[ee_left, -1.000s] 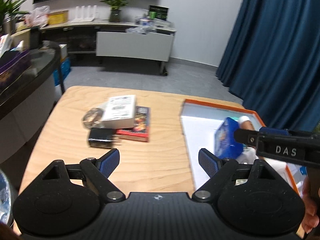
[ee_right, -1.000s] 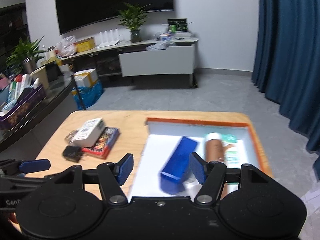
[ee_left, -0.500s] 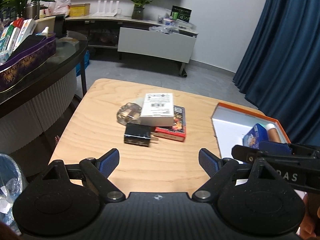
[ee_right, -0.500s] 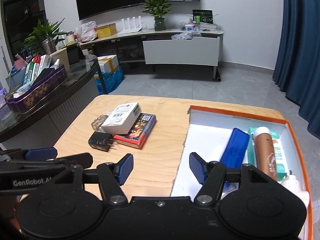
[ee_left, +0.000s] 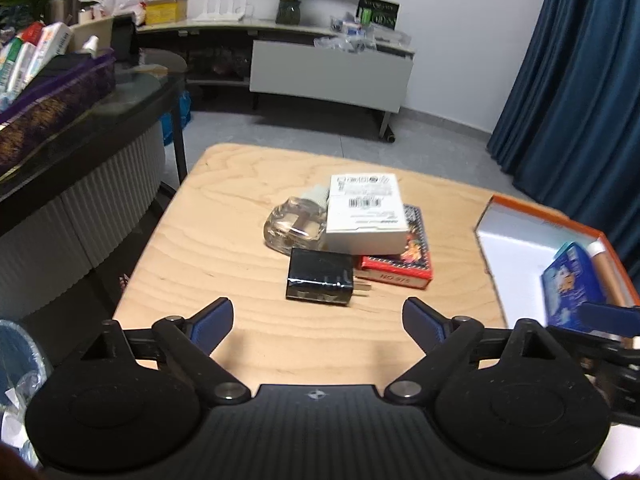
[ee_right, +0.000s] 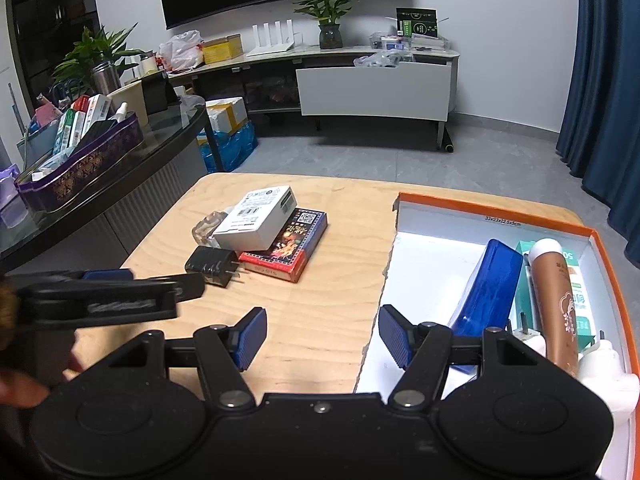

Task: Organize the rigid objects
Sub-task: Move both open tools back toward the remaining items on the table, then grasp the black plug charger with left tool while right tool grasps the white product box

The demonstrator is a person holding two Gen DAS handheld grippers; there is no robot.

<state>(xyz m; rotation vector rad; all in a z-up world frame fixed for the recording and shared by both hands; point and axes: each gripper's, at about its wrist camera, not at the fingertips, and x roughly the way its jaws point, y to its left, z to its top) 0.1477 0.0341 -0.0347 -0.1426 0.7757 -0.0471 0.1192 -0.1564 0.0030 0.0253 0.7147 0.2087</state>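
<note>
A black plug adapter lies on the wooden table just ahead of my open, empty left gripper. Behind it a white box rests on a red card box, with a clear glass bottle beside them. The same pile shows in the right wrist view: adapter, white box, card box. My right gripper is open and empty at the left edge of the orange-rimmed white box, which holds a blue case and a brown tube.
A dark curved counter with a purple tin of items stands to the left of the table. A white plug-like item lies in the box's near right corner. Blue curtains hang at the right.
Both grippers have pulled back and swung left, away from the orange box. The pile of objects now sits centred ahead of the left gripper. Both grippers stay open.
</note>
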